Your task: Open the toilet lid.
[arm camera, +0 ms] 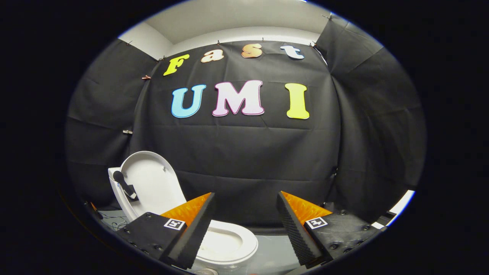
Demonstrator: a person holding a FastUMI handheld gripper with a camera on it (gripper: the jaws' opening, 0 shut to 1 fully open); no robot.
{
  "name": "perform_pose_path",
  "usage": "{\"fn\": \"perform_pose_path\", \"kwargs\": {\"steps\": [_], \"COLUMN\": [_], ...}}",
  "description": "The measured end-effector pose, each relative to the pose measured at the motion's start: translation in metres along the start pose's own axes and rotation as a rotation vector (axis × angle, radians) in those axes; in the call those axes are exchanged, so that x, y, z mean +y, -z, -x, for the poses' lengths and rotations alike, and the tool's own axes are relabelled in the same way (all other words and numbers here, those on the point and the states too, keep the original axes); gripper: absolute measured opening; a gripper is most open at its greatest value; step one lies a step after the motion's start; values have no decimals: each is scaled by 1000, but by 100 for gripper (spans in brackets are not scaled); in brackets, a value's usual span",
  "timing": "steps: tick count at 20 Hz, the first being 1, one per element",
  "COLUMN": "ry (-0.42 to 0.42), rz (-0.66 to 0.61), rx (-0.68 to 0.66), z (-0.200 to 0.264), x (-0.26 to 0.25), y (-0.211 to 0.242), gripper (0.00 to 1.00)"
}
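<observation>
I see the white toilet lid (153, 181) already raised. It stands nearly upright, leaning back a little, with its smooth inner face turned toward me and two small bumpers on it. Below it the white seat (233, 238) lies flat around the open bowl, partly hidden behind my left finger. A small dark handle piece (125, 185) sits at the lid's left edge.

A staged recording booth rather than a real bathroom: black cloth (244, 152) is clipped up as walls beneath a plain white ceiling (229, 17). A lone white toilet (225, 240) stands on the floor
</observation>
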State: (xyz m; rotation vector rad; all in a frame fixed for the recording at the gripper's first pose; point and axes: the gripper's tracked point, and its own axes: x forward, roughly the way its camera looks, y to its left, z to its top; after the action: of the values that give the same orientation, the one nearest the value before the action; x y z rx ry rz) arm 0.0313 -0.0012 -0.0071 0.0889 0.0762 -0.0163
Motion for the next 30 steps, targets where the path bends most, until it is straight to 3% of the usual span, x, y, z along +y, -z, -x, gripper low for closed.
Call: {"fn": "perform_pose_path", "kwargs": {"steps": [30], "ry": [-2], "rz": [7], "rx": [-8], "z": [1], "x": [2], "y": [-1], "gripper": [98]}}
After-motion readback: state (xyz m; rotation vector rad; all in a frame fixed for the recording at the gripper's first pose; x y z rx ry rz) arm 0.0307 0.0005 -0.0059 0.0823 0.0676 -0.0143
